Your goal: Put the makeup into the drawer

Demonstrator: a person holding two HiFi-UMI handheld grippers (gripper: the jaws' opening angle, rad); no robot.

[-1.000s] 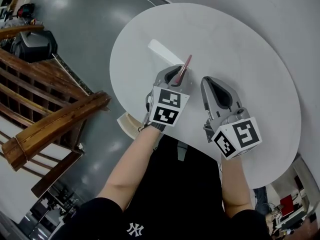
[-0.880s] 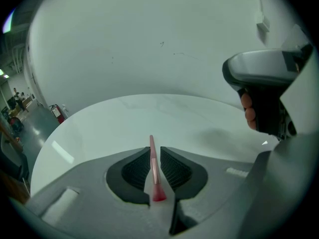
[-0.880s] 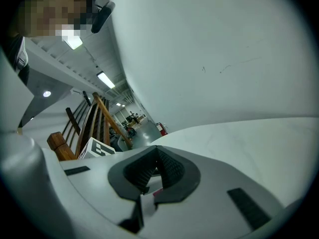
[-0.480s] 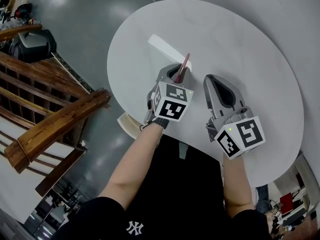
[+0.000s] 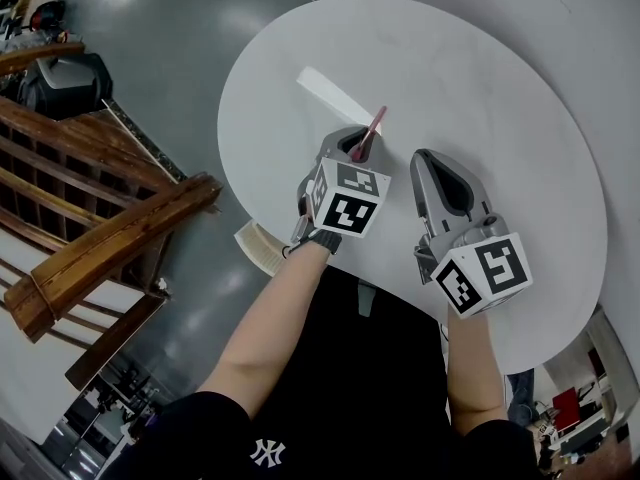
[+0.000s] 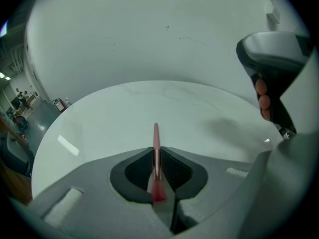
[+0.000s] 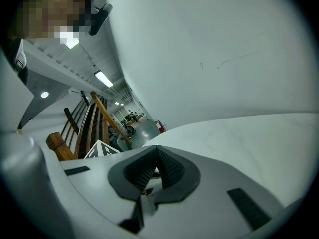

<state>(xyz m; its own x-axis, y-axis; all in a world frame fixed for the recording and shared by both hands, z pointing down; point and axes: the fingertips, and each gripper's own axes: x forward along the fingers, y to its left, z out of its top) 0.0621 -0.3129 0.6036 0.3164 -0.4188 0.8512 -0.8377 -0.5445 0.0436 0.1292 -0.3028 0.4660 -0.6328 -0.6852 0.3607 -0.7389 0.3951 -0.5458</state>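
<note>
Pink makeup stick [image 6: 156, 136] is pinched dead centre in the left tongs [image 5: 356, 145], with its tip poking out past their ends, above the white tabletop [image 5: 490, 78]. The right tongs [image 7: 156, 149] sit just beside the left ones. They're pressed together on nothing and clear of the stick.

Round white table [image 5: 500, 118] fills the head view, its top smooth and faintly glossy, with its rim curving over the grey floor [image 5: 180, 58] out at 9 o'clock. On the surface, toward 10 o'clock from the table's middle, sits one pale oblong streak [image 5: 325, 90], slanting from 10 to 4. Flat object or glare, I can't tell.
</note>
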